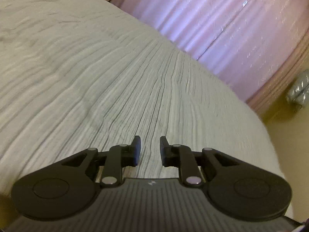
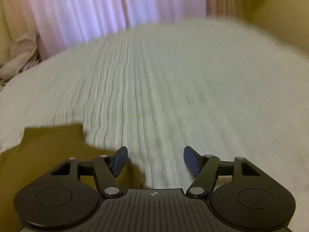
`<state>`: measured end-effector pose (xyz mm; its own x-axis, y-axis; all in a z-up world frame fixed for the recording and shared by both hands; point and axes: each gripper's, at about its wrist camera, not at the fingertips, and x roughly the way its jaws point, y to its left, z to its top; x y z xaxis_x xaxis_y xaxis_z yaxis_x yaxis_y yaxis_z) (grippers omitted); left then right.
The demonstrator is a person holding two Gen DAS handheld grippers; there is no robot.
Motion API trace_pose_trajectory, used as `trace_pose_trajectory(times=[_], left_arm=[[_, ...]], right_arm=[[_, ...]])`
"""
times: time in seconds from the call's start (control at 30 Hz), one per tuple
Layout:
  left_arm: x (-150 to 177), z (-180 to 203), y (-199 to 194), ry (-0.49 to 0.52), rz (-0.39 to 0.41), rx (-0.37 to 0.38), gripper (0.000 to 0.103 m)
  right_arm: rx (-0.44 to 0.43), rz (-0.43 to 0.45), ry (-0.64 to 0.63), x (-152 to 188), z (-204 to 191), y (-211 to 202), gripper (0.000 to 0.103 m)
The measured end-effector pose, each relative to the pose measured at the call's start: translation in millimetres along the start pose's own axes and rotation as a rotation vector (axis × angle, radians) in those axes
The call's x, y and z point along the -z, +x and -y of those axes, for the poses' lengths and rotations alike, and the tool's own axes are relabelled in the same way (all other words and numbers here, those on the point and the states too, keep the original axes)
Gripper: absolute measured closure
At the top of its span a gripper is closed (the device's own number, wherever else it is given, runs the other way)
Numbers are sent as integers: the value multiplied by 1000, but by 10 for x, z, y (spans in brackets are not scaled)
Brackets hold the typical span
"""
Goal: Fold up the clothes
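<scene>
Both claws empty: left claw (image 1: 150,150) part-spread, right claw (image 2: 155,161) wide; ribbed crinkled bedspread (image 1: 96,67); flat olive garment (image 2: 48,150).

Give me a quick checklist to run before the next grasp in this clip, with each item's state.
1. Left tongs open and empty: ok.
2. Right tongs open and empty: ok.
3. Olive garment in view of the right tongs: ok, at lower left.
4. Olive garment in the left wrist view: not ok, only the white bedspread shows.
5. Garment lying flat: cannot tell, mostly hidden.
6. Crumpled pink cloth apart from the work area: ok, by the curtain.
</scene>
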<state>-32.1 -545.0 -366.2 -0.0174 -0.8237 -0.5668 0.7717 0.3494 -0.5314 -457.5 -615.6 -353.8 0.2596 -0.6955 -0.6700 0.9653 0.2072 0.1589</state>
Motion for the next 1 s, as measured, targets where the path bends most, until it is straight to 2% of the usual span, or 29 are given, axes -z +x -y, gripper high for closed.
trace_pose_trajectory(times=[0.1, 0.2, 0.27, 0.37, 0.47, 0.6, 0.67, 0.8, 0.87, 1.0], left_arm=[[250, 286, -238, 228, -87, 48, 91], [648, 532, -433, 437, -197, 113, 95], [890, 501, -534, 478, -235, 80, 95], [1174, 325, -813, 499, -260, 23, 95], [1407, 110, -1209, 506, -307, -38, 94], [1668, -213, -1816, 422, -370, -156, 94], [1698, -263, -2109, 384, -385, -202, 94], [1618, -101, -2500, 346, -329, -179, 94], [1631, 43, -2439, 349, -330, -132, 94], [1849, 180, -2353, 401, -396, -93, 93]], right_arm=[[-59, -15, -46, 125, -228, -288, 36], [-117, -91, -144, 452, -533, -422, 44], [-125, -140, -213, 695, -699, -498, 45], [-63, -184, -316, 1115, -792, -644, 44], [-8, -216, -395, 1510, -718, -1058, 44], [74, -326, -306, 1883, -468, -1664, 44], [90, -323, -276, 1908, -509, -1852, 44], [108, -282, -233, 1871, -693, -2159, 44], [117, -261, -212, 1852, -785, -2313, 44], [112, -332, -178, 2040, -796, -2510, 44]])
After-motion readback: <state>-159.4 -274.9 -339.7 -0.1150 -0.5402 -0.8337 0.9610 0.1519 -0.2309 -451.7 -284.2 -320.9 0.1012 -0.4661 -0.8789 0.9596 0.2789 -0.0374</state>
